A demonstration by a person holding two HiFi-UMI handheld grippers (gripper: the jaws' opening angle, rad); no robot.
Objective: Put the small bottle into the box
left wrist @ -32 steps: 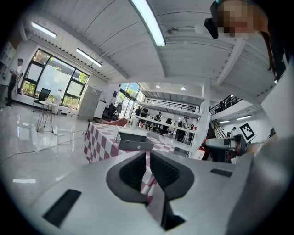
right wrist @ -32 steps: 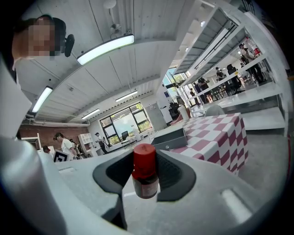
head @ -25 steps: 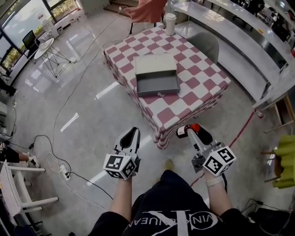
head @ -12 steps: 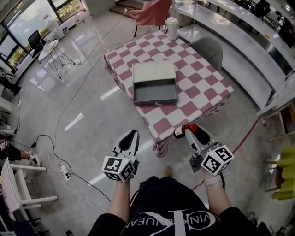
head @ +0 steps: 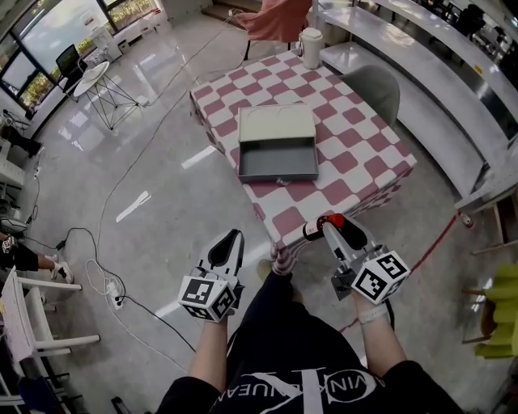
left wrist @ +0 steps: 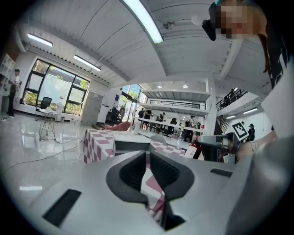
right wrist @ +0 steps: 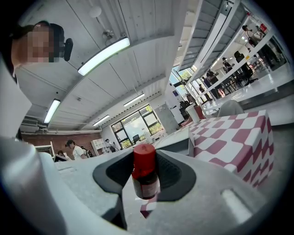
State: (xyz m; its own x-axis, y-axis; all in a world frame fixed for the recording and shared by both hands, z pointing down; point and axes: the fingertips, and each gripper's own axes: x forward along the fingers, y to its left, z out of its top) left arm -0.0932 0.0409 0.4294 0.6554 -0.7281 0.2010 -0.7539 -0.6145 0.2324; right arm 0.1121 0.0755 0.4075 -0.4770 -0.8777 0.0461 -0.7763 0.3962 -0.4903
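A small dark bottle (head: 314, 230) with a red cap is held in my right gripper (head: 336, 228), which is shut on it just off the near corner of the checked table (head: 356, 137). In the right gripper view the bottle (right wrist: 145, 176) stands upright between the pads, cap up. The grey box (head: 278, 158) lies open in the middle of the table, its cream lid (head: 277, 123) folded back on the far side. My left gripper (head: 227, 246) hangs over the floor left of the table, shut with nothing in it. From the left gripper view the box (left wrist: 131, 146) appears straight ahead.
A white cup (head: 311, 47) stands at the table's far corner. A grey chair (head: 374, 85) sits at the table's right side and a salmon one (head: 275, 16) behind it. Cables (head: 105, 242) trail over the shiny floor. A white chair (head: 24, 323) is at far left.
The person has stepped toward the table, so both grippers are closer to its near corner. The bottle stays clamped in the right gripper; the left one stays shut.
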